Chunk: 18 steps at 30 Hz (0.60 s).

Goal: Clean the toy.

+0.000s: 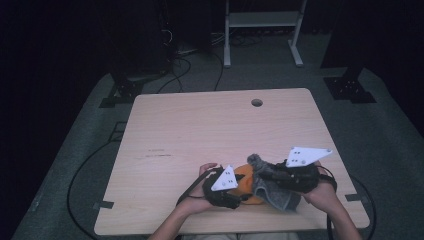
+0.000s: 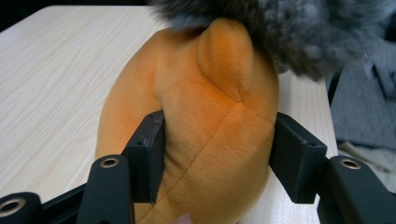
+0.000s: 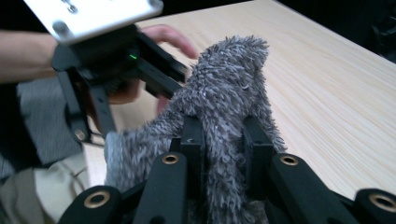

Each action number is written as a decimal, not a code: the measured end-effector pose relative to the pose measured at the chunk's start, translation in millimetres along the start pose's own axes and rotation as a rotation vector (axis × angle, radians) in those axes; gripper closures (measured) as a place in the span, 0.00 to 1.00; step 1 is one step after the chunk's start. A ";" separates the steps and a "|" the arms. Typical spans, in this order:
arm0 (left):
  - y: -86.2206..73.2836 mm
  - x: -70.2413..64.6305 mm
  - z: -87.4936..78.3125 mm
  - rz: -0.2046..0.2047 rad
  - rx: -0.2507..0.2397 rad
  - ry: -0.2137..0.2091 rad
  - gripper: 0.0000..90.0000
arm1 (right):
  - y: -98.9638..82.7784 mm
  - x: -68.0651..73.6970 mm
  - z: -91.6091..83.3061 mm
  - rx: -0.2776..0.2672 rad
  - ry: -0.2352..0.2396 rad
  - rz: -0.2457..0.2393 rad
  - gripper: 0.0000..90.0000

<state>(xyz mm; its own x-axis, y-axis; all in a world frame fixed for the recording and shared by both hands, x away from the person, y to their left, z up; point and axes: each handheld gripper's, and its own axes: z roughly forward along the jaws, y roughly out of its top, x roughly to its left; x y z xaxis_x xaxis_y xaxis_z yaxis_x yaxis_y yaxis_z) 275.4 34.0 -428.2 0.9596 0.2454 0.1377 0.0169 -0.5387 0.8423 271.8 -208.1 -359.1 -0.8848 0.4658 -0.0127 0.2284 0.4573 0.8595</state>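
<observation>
Gripping an orange plush toy between its two black jaws, the left gripper presses into the soft body from both sides. The right gripper pinches a fold of shaggy grey cloth that drapes over the toy's far side. From above, the toy lies on the light wooden table near its front edge, well short of the round hole at the back. No writing or label can be read anywhere.
</observation>
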 end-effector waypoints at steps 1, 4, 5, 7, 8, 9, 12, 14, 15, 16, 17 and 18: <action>1.1 -2.5 0.3 0.016 0.008 0.010 0.46 | 2.9 4.4 4.0 0.021 0.007 -0.023 0.82; 0.9 -5.4 0.8 0.022 0.016 0.018 0.46 | 1.7 6.7 13.0 0.073 -0.001 -0.044 0.82; -0.7 -5.5 0.9 0.013 0.008 0.013 0.46 | -5.5 -3.1 15.3 0.069 0.022 0.004 0.82; -0.7 -4.3 1.1 0.011 0.006 0.009 0.46 | -8.1 -6.6 14.5 0.071 0.017 0.015 0.82; -0.7 -3.6 1.6 0.011 0.003 0.008 0.46 | -16.1 -15.9 11.4 0.068 0.002 0.054 0.82; -0.7 -3.6 1.6 0.011 0.003 0.008 0.46 | -16.1 -15.9 11.4 0.068 0.002 0.054 0.82; -1.5 -3.1 1.4 0.004 -0.003 0.007 0.46 | -31.4 -32.5 7.7 0.071 -0.039 0.113 0.82; -1.7 -3.0 1.5 0.004 -0.007 0.009 0.46 | -40.3 -41.5 5.8 0.081 -0.063 0.156 0.82; -1.8 -3.2 1.7 0.005 -0.009 0.009 0.46 | -43.9 -44.9 4.4 0.079 -0.066 0.174 0.82; -1.8 -3.2 1.7 0.005 -0.009 0.009 0.46 | -46.3 -46.8 3.3 0.080 -0.070 0.184 0.82; -1.8 -3.1 1.8 0.004 -0.010 0.009 0.46 | -46.3 -46.8 3.3 0.080 -0.070 0.184 0.82; -1.8 -2.8 1.8 0.002 -0.011 0.008 0.46 | -47.6 -48.0 2.5 0.083 -0.075 0.188 0.82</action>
<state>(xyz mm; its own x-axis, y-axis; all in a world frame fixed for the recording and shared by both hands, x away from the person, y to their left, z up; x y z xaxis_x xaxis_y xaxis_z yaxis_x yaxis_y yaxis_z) 273.2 32.9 -431.1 0.9573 0.2511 0.1434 0.0120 -0.5300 0.8479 304.5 -250.4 -400.6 -0.7917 0.6022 0.1031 0.4219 0.4167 0.8052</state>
